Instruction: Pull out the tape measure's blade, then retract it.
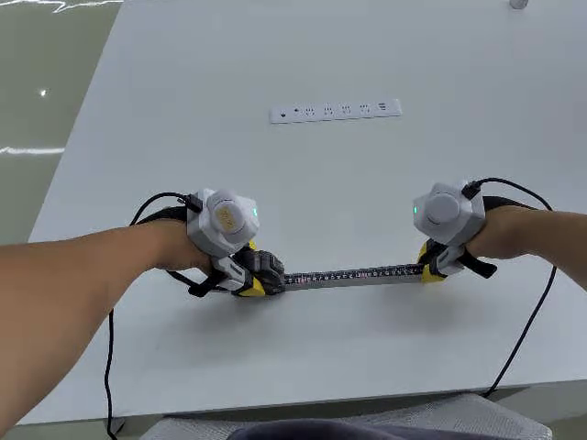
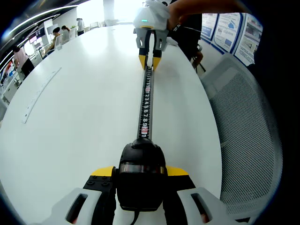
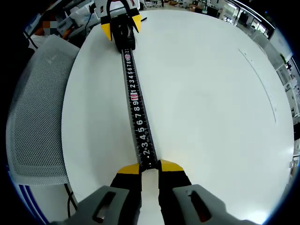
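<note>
The black tape measure case (image 1: 263,271) (image 2: 141,176) (image 3: 124,29) rests on the white table, and my left gripper (image 1: 249,280) (image 2: 140,172) is shut on it. Its numbered blade (image 1: 353,275) (image 2: 146,101) (image 3: 137,115) runs out straight along the table toward the right. My right gripper (image 1: 429,269) (image 3: 150,167) is shut on the blade's end. In the left gripper view the right gripper (image 2: 150,61) pinches the far tip; in the right gripper view the left gripper (image 3: 121,24) holds the case at the top.
A white power strip (image 1: 336,111) (image 2: 41,92) (image 3: 260,79) lies on the white table (image 1: 321,183) farther back. A mesh office chair (image 2: 243,122) (image 3: 35,108) stands at the near table edge. Black cables (image 1: 527,330) trail from both grippers.
</note>
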{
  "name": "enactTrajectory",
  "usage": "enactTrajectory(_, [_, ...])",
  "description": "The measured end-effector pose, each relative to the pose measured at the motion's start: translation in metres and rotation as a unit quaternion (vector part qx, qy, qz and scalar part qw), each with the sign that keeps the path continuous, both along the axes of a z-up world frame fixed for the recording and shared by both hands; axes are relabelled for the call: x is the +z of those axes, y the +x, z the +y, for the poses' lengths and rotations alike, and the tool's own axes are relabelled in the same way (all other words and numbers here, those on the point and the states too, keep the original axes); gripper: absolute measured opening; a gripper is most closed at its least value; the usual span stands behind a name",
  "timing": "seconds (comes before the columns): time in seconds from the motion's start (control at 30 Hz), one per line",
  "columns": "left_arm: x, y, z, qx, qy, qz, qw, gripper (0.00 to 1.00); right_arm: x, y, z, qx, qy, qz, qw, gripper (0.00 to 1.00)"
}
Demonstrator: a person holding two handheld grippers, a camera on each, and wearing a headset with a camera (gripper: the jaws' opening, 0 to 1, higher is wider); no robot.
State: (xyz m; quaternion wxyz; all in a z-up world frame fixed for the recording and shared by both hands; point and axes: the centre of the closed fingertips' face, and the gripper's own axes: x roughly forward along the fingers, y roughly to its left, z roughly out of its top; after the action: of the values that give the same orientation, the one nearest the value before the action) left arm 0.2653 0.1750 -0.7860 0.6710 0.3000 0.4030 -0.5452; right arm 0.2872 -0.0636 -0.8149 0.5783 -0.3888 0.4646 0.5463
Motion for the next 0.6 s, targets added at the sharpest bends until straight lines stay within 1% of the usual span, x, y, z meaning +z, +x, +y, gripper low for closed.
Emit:
enactTrajectory(0.13, [-0.0002, 0.0003, 0.0, -0.001, 0.0, 0.001, 1.0, 0.35, 0.0001, -0.0001, 0.0004, 0.001, 0.0, -0.001, 1.0, 0.12])
enactTrajectory(0.2, [-0.0004, 0.0005, 0.0002, -0.001, 0.001, 0.001, 1.0, 0.35, 0.0002, -0.0004, 0.0004, -0.008, 0.001, 0.002, 1.0, 0.12])
enactTrajectory(0.4, [-0.0005, 0.0011, 0.0002, -0.002, -0.001, 0.001, 1.0, 0.35, -0.0007, 0.0005, 0.0004, 0.004, -0.011, -0.001, 0.9999, 0.13])
enactTrajectory(0.6, [-0.0012, 0.0019, 0.0008, -0.002, -0.001, 0.002, 1.0, 0.35, -0.0009, 0.0006, 0.0005, 0.0, -0.015, 0.0, 0.9999, 0.14])
